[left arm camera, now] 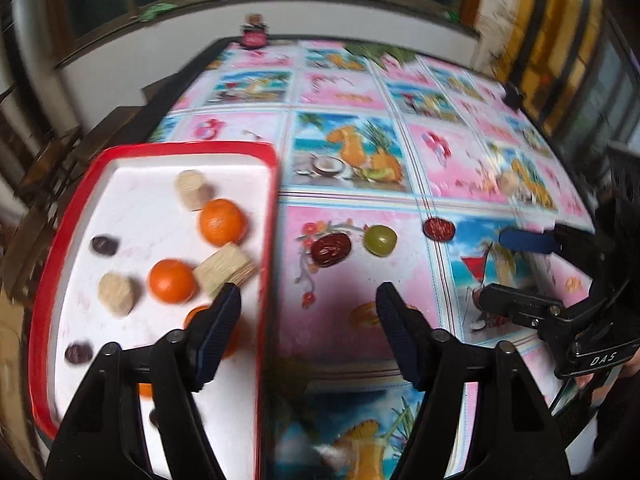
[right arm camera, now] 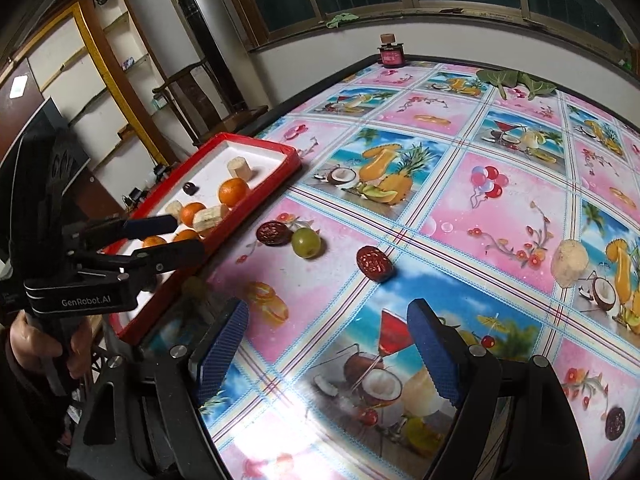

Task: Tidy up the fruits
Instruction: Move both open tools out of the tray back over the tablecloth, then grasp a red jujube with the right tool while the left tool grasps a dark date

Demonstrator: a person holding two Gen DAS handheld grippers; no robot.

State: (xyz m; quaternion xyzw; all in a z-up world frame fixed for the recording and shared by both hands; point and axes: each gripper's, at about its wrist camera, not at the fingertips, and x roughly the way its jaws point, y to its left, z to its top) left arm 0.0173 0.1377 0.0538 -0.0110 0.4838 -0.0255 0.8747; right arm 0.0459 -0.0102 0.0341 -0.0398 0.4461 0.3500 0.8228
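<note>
On the left stands a red tray (left arm camera: 276, 184) with a white floor, at the left edge of the table (right arm camera: 460, 184) with its colourful cloth. In the tray lie three oranges (left arm camera: 222, 222), some pale beige blocks (left arm camera: 226, 268) and two small dark fruits (left arm camera: 105, 245); a fourth orange is partly hidden behind a finger.

The left gripper (left arm camera: 308, 300) hangs over the right rim of the tray. Its jaws are apart and nothing is between them: the left finger is above the tray floor, the right finger above the cloth.

Just right of the tray, on a pink square, a dark red date (left arm camera: 331, 250) lies and a green grape (left arm camera: 380, 240) touches it or is just beside it. A second date (left arm camera: 439, 228) lies near, further right, on a seam of the cloth.

The right gripper (right arm camera: 328, 316) is over a blue picture of a cocktail, near this second date. Its jaws are wide apart and empty.

Well to the right, a pale beige lump (right arm camera: 569, 263) sits on the cloth. Near the right lower edge of the right wrist view there is one more dark fruit (right arm camera: 615, 423).

At the far edge of the table a small pink jar (right arm camera: 391, 55) stands, and green leaves (right arm camera: 516, 79) lie to its right.
</note>
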